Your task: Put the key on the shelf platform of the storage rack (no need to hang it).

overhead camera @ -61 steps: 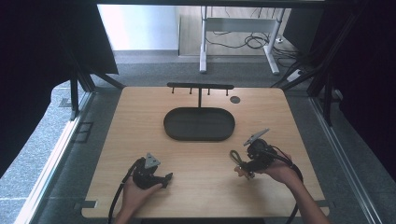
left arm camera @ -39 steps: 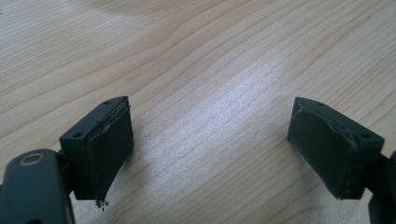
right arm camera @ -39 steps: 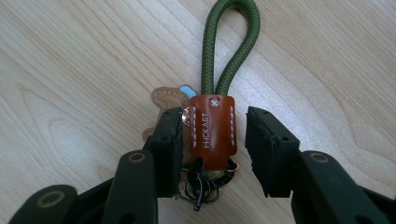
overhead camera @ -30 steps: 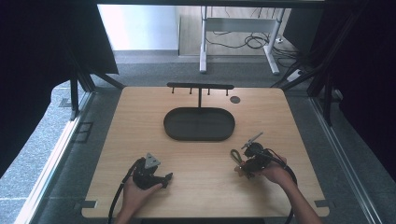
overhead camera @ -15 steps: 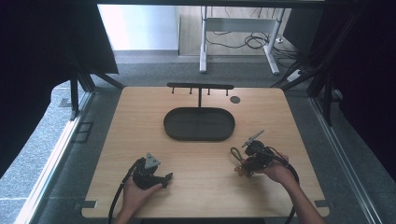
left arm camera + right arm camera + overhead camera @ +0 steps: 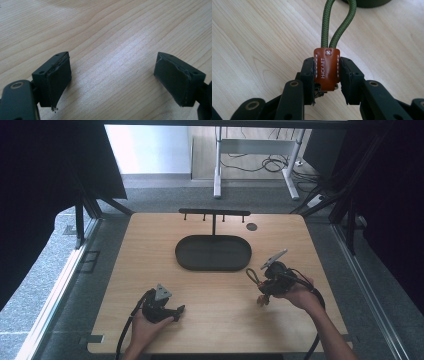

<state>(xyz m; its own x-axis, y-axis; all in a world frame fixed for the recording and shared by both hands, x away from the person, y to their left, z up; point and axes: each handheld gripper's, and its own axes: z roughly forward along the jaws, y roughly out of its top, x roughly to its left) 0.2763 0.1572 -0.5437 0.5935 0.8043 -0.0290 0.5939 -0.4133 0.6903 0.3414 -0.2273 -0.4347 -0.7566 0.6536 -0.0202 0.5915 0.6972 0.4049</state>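
Note:
My right gripper (image 6: 327,80) is shut on a brown leather tag (image 6: 326,68) with white stitching. A green cord loop (image 6: 338,27) runs from the tag away over the wood. In the high view the right gripper (image 6: 264,287) is held just above the table at the right, with the cord loop (image 6: 251,277) at its left side. My left gripper (image 6: 177,310) rests on the table at the near left. Its jaws stand wide apart over bare wood in the left gripper view (image 6: 112,80), with nothing between them.
A dark oval tray (image 6: 213,252) lies at the table's middle, and its rim (image 6: 367,2) shows beyond the cord. Behind it stands a black T-shaped rack with hooks (image 6: 215,212). A small dark disc (image 6: 251,226) sits at the back right.
The right gripper has shifted slightly with the tag and cord in it. The left gripper has stayed in place.

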